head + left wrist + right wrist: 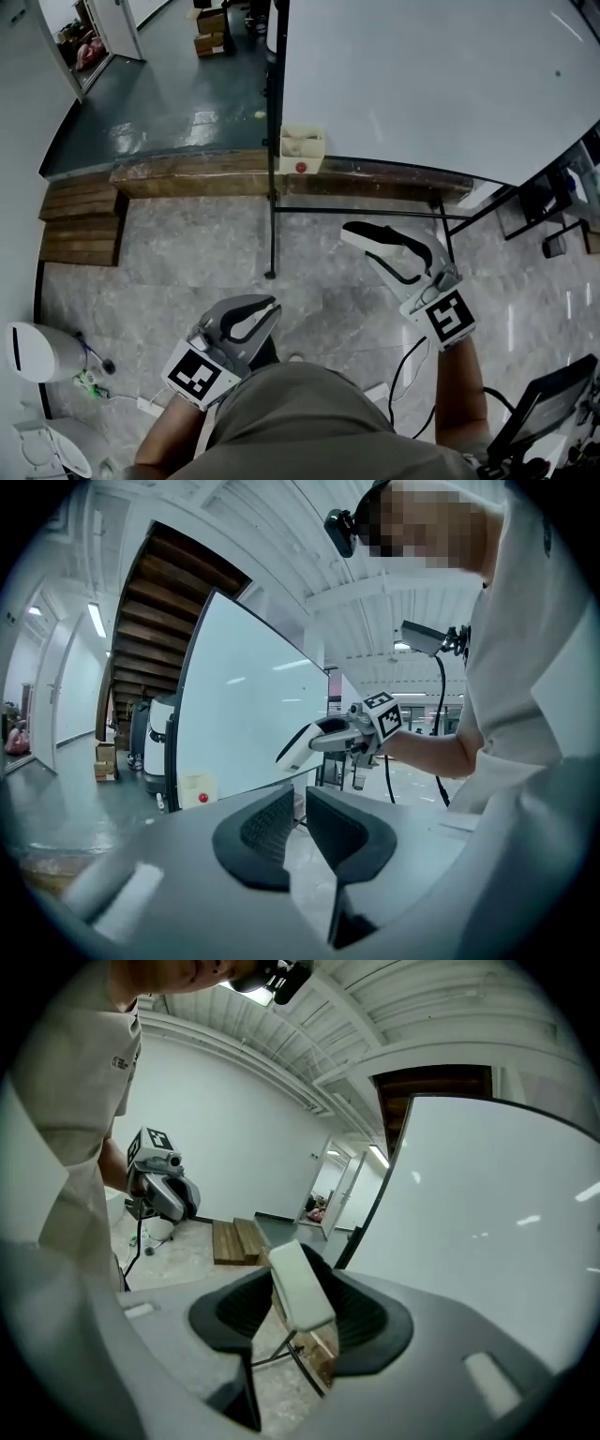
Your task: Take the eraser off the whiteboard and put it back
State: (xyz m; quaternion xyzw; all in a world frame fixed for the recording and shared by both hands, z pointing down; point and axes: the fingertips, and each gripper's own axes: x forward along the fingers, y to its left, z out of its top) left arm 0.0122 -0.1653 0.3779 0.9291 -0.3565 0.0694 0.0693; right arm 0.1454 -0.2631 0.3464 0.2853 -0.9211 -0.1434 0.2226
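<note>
Right hand-held gripper pinches the white eraser squarely between its pads, just short of the whiteboard. Left hand-held gripper hangs lower, jaws barely parted, nothing between them.

White, grey and black gear against brown wood and teal floor

The whiteboard is plain glossy white in a black frame, and at its lower edge is a cream box with a red dot. The eraser is off-white. The right gripper and left gripper have pale grey-white shells, black ribbed pads and cubes with black-and-white square markers. Under the whiteboard is a brown wooden step. On its near side is grey marbled tile, and beyond it a dark teal floor.
</note>
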